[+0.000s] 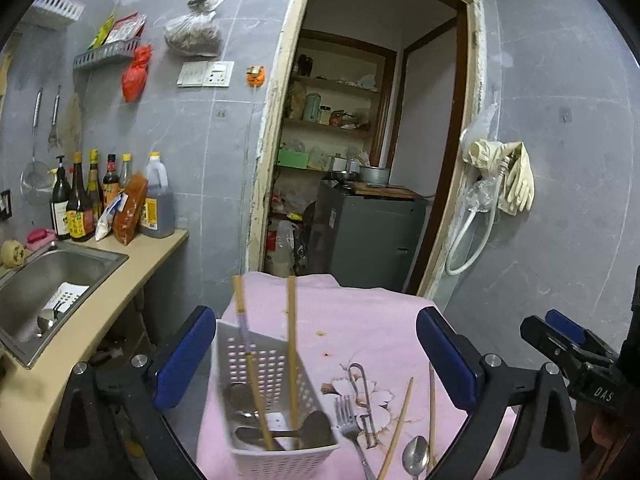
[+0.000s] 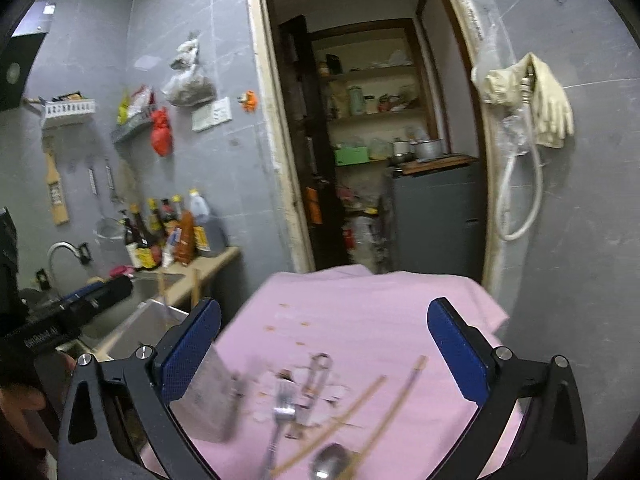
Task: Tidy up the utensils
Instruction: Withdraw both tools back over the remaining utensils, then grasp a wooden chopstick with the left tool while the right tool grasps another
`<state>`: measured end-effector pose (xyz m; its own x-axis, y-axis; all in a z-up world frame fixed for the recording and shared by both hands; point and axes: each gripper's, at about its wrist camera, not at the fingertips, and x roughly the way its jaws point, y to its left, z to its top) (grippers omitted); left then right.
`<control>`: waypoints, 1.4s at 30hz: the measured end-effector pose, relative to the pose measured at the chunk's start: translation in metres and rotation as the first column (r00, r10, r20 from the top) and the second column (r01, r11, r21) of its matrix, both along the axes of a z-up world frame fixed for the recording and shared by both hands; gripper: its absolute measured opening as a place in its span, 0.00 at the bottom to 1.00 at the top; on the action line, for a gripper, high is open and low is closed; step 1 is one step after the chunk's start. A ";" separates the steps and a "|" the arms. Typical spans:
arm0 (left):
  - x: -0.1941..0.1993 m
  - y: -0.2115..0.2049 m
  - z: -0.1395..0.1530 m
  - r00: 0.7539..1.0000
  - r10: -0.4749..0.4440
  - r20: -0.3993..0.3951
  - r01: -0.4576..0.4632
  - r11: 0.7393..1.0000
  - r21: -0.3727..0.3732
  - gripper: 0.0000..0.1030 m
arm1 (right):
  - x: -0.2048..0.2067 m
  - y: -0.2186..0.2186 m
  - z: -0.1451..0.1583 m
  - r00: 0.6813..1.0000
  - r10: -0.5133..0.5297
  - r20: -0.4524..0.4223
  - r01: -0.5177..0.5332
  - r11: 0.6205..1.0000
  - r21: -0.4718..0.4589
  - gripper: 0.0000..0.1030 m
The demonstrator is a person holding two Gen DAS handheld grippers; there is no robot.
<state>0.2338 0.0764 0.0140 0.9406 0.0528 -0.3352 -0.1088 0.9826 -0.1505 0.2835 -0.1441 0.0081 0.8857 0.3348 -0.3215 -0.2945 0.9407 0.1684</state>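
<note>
L gripper point(image 1: 316, 354): jaws being held wide apart, nothing between the pads; basket is being framed between them, prob. so it can be steadied or loaded next.
R gripper point(image 2: 324, 346): also being held fully spread, nothing gripped; loose utensils are being lined up below it, likely as the next pick.
Basket point(image 1: 256, 364): white slotted holder being kept on the pink cloth point(image 1: 360, 312), at the cloth's L edge, nearest the sink point(image 1: 56, 276); taken as the landmark.
In basket: two chopsticks point(image 1: 292, 360) being propped upright against its walls, spoon bowls lying at the bottom – sorted already, by the look.
R of basket, w/ a small gap: fork point(image 1: 346, 416), tines pointing away, lying flat.
Just R of fork: metal peeler-like tool point(image 1: 362, 396); type can't be told for sure.
Further R of basket: two loose chopsticks point(image 1: 400, 424), spoon point(image 1: 416, 456) – being left flat, within reach, awaiting transfer.
Progress: judged partway; five items not yet in basket.
</note>
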 end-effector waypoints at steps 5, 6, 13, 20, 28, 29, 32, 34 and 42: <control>0.007 -0.029 -0.001 0.999 -0.036 0.003 0.035 0.998 0.053 0.99 | 0.000 -0.027 -0.003 0.999 -0.047 -0.004 0.046 0.998 -0.046 0.99; 0.009 -0.037 -0.001 0.999 -0.044 0.003 0.044 0.997 0.065 0.99 | 0.001 -0.033 -0.004 0.999 -0.053 -0.006 0.052 0.997 -0.053 0.99; 0.029 -0.077 -0.011 0.997 -0.076 -0.018 0.078 0.992 0.098 0.99 | 0.013 -0.067 -0.008 0.996 -0.086 -0.015 0.084 0.994 -0.073 0.99; 0.056 -0.107 -0.028 0.993 -0.088 -0.073 0.095 0.990 0.108 0.99 | 0.035 -0.095 -0.020 0.994 -0.106 -0.040 0.102 0.990 -0.097 0.99; 0.093 -0.124 -0.067 0.969 -0.110 -0.220 0.132 0.987 0.088 0.99 | 0.068 -0.123 -0.056 0.987 -0.104 -0.125 0.093 0.992 -0.088 0.99; 0.098 -0.124 -0.074 0.963 -0.118 -0.241 0.140 0.987 0.076 0.99 | 0.074 -0.127 -0.063 0.985 -0.094 -0.145 0.083 0.993 -0.083 0.99; 0.109 -0.125 -0.091 0.945 -0.136 -0.296 0.158 0.986 0.050 0.99 | 0.091 -0.134 -0.083 0.977 -0.062 -0.202 0.051 0.997 -0.059 0.99; 0.116 -0.125 -0.101 0.935 -0.144 -0.323 0.167 0.985 0.044 0.96 | 0.101 -0.136 -0.095 0.972 -0.039 -0.232 0.028 0.998 -0.051 0.99; 0.146 -0.133 -0.149 0.862 -0.194 -0.468 0.231 0.973 0.023 0.62 | 0.132 -0.121 -0.139 0.941 0.061 -0.333 -0.076 0.997 -0.032 0.87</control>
